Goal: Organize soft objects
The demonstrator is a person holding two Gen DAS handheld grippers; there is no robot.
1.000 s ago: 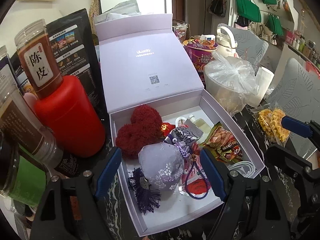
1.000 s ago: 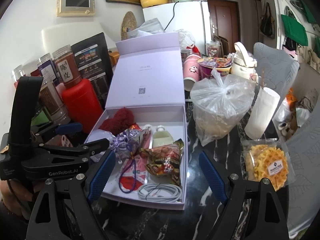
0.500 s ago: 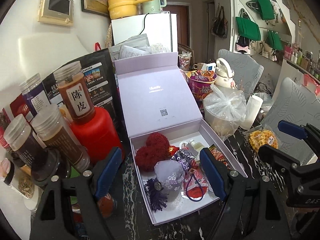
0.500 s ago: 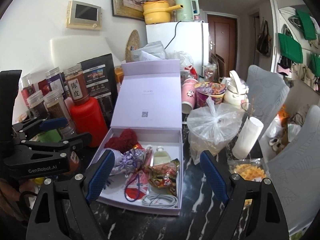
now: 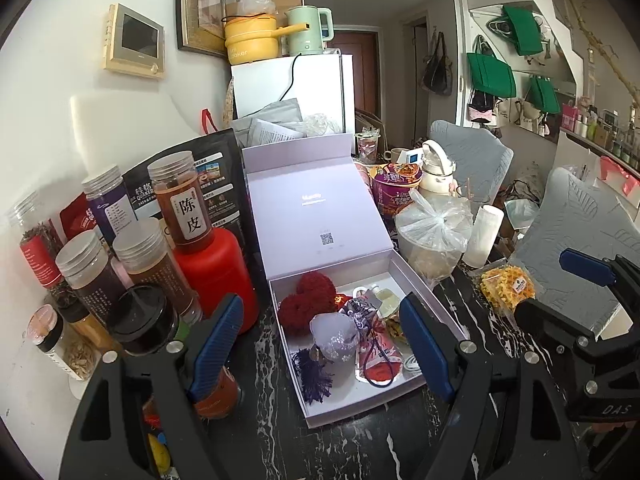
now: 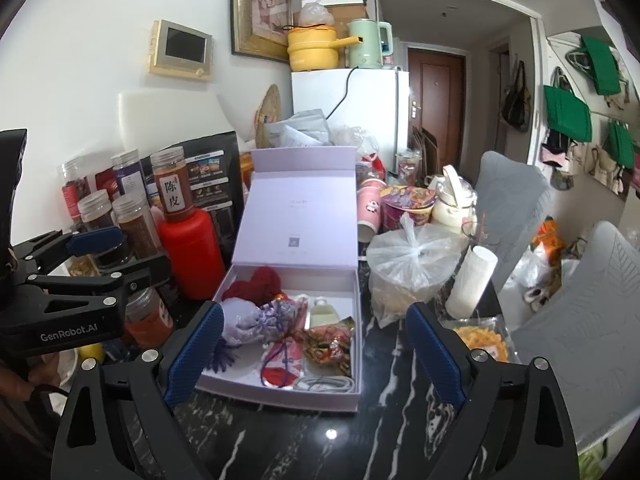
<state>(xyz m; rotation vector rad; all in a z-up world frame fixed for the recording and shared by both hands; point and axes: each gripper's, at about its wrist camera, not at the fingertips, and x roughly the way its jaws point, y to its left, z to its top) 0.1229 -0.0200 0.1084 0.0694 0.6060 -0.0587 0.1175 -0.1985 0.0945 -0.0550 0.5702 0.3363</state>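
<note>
Both grippers are held empty above the table: the left gripper (image 5: pixel 320 344) is parted, the right gripper (image 6: pixel 316 356) is opening. Nothing is gripped. Soft items, pouch (image 5: pixel 334 336) and pompom (image 5: pixel 306 300), are seen inside the box (image 5: pixel 416 280), lid propped open, presumably for packing.

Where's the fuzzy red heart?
In both views, the fuzzy red yarn heart sits in the open lilac gift box's back-left corner, beside the lavender embroidered pouch.

A red plastic bottle (image 5: pixel 218 268) stands among clear lidded jars (image 5: pixel 144 264) on a black marble table (image 5: pixel 264 432); a knotted plastic bag (image 5: pixel 434 232) sits beside a paper roll (image 5: pixel 484 236).
</note>
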